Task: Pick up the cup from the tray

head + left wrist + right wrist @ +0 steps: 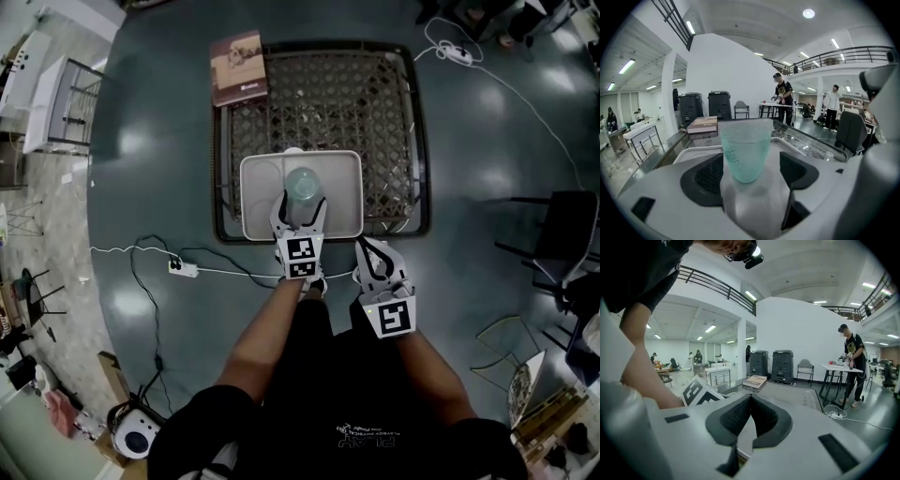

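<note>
The table point(375, 103) is square and dark, with a woven lattice top inside a dark frame. A white tray point(247, 202) with rounded corners lies flat on it at the near edge. A brown book point(238, 67) lies beyond the tray and a little to its left, well apart from it, on the table's far left corner.

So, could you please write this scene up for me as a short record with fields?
surface: dark woven table
tray: white tray, on the table's near edge
cup: pale green translucent cup, upright on the tray
left hand-held gripper: jaws apart, the cup between them, not clamped
right hand-held gripper: jaws together, nothing in them, off the tray near the table's edge
other: brown book at the table's far left corner
task state: cup not yet lifted
</note>
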Motion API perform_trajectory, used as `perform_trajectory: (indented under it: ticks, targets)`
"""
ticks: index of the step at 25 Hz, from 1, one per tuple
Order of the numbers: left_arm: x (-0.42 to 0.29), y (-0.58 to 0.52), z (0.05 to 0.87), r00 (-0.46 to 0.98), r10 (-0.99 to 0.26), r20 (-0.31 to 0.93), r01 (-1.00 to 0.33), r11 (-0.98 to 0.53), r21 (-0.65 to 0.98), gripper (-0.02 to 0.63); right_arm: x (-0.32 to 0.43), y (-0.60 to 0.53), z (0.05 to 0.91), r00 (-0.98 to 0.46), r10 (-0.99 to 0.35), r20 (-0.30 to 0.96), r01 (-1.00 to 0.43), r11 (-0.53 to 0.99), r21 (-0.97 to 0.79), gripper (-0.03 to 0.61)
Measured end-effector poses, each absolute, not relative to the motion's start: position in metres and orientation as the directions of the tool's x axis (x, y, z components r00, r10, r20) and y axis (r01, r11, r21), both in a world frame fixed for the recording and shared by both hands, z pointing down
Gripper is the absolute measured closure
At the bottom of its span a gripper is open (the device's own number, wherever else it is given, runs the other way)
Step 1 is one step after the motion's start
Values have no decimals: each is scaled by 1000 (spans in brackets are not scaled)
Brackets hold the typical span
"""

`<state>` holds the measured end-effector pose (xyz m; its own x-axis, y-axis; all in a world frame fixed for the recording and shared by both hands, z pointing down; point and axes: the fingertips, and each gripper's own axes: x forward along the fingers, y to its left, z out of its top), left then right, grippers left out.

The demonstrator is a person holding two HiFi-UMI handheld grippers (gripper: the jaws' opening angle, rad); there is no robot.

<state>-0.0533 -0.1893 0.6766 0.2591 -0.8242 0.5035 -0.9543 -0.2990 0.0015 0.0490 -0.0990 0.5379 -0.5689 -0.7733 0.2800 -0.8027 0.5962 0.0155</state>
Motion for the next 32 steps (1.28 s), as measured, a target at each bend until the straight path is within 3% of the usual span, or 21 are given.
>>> perform_trajectory:
  ticks: [9, 18, 32]
  targets:
    - [-54, -213, 685, 212, -830, 515, -970, -243, 8, 249, 57, -115, 560, -592, -736, 330, -779, 627, 2, 578]
    - [-50, -231, 688, 207, -834, 512, -968, -252, -19, 250, 49, -150, 602, -590, -689, 421, -766, 642, -24, 580]
    - [-42, -221, 668, 252, -840, 481, -957, -290, -5, 250, 36, -163, 623, -582, -676, 452, -766, 643, -26, 578]
